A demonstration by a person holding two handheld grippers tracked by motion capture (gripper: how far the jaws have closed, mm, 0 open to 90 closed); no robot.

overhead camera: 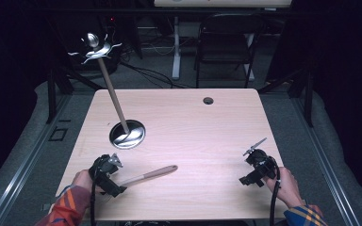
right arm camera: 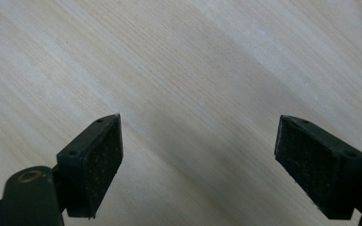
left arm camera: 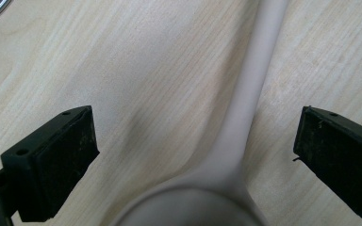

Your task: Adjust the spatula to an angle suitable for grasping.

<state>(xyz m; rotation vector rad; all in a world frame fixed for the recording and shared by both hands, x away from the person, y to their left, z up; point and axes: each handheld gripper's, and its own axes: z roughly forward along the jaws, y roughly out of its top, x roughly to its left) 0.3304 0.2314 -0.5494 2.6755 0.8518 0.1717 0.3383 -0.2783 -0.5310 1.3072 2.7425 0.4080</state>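
Left tool [overhead camera: 107,173] sits low at the near left of the table [overhead camera: 207,127], jaws wide apart, pads off everything; one wooden spoon [overhead camera: 148,176] lies flat on the table with its bowl end right under this tool and its handle running away from it toward the table middle. In the left gripper view the spoon [left arm camera: 245,117] shows blurred between the two black jaws, bowl at the bottom edge, handle going up and out past the jaw tips, nearer the jaw on that view's right but touching neither pad. Right tool [overhead camera: 258,165] is well apart from the spoon, at the near right of the table, jaws also wide apart with nothing between them, bare table [right arm camera: 179,70] under it in the right gripper view. Two tools, one in each hand: left hand [overhead camera: 81,180], right hand [overhead camera: 285,186], both sleeves striped orange. Beyond the left tool, one stand: round shiny metal base [overhead camera: 127,133] on the table, one wooden pole [overhead camera: 112,92] rising from it, one metal top with hooks [overhead camera: 95,47]. One small round hole [overhead camera: 208,100] in the table at the far side. One dark chair [overhead camera: 226,42] behind the table.
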